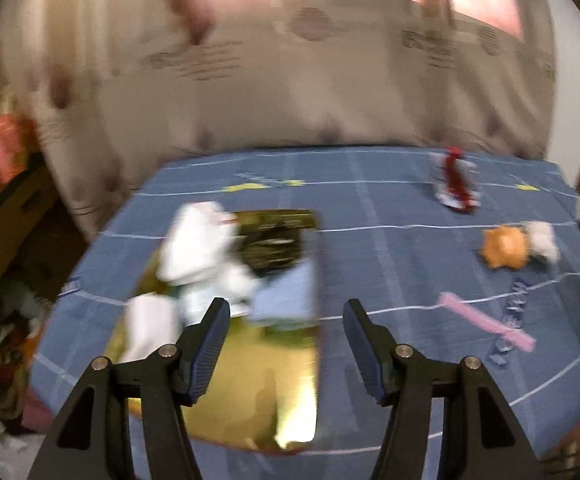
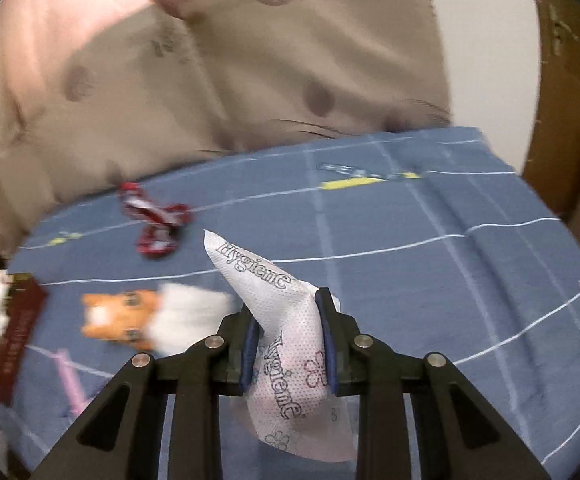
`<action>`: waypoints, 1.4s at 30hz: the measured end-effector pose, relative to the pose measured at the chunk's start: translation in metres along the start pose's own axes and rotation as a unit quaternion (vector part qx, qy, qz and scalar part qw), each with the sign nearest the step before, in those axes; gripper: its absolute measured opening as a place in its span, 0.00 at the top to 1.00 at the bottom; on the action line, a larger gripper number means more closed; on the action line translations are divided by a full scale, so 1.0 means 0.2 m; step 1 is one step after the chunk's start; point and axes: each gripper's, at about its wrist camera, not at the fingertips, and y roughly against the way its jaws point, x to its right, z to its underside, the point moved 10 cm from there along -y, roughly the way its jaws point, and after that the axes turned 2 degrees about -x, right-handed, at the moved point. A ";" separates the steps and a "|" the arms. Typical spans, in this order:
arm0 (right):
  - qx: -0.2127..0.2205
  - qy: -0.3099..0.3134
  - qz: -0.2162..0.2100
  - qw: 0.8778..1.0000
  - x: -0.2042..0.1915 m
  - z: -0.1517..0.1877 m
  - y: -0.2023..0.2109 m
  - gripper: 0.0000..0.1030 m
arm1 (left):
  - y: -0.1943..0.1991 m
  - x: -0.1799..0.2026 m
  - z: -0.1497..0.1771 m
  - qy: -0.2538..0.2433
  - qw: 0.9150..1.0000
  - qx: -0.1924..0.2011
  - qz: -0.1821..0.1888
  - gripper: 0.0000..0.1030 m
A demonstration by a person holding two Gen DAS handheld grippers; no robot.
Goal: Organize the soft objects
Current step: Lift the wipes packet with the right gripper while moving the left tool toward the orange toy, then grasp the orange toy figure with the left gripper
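My right gripper (image 2: 287, 320) is shut on a white "Hygiene" tissue (image 2: 273, 304) and holds it above the blue bedsheet (image 2: 430, 280). My left gripper (image 1: 285, 312) is open and empty above a gold-lined box (image 1: 249, 380). The box holds white soft items (image 1: 197, 248), a light blue cloth (image 1: 285, 292) and something dark. An orange-and-white plush (image 1: 518, 244) lies at the right; it also shows in the right wrist view (image 2: 149, 316). A red-and-white fabric piece (image 1: 456, 182) lies at the back, also in the right wrist view (image 2: 153, 216).
A pink strip (image 1: 486, 322) lies on the sheet near the plush. A beige patterned cover (image 1: 290, 92) rises behind the bed. Cluttered items (image 1: 1, 320) lie on the floor at the left. The box's maroon side (image 2: 17, 332) shows at the left in the right wrist view.
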 end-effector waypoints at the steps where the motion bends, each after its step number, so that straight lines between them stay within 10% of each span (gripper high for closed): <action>1: -0.007 0.002 0.019 1.000 0.04 0.00 -0.04 0.76 | -0.02 0.07 -0.01 -0.007 1.000 -0.005 0.014 0.41; 13: -0.059 0.000 0.062 0.996 0.20 0.13 -0.28 0.76 | -0.17 0.83 -0.16 -0.183 0.971 -0.019 0.151 0.33; 21: -0.066 -0.020 0.053 0.996 0.19 0.14 -0.30 0.76 | -0.36 1.10 -0.23 -0.266 0.950 -0.038 0.160 0.33; 29: -0.065 -0.024 0.049 0.996 0.19 0.14 -0.30 0.75 | -0.48 1.33 -0.18 -0.370 0.907 -0.068 0.187 0.33; 42: -0.064 -0.036 0.033 0.997 0.20 0.15 -0.30 0.74 | -0.64 1.47 -0.10 -0.457 0.861 -0.137 0.176 0.31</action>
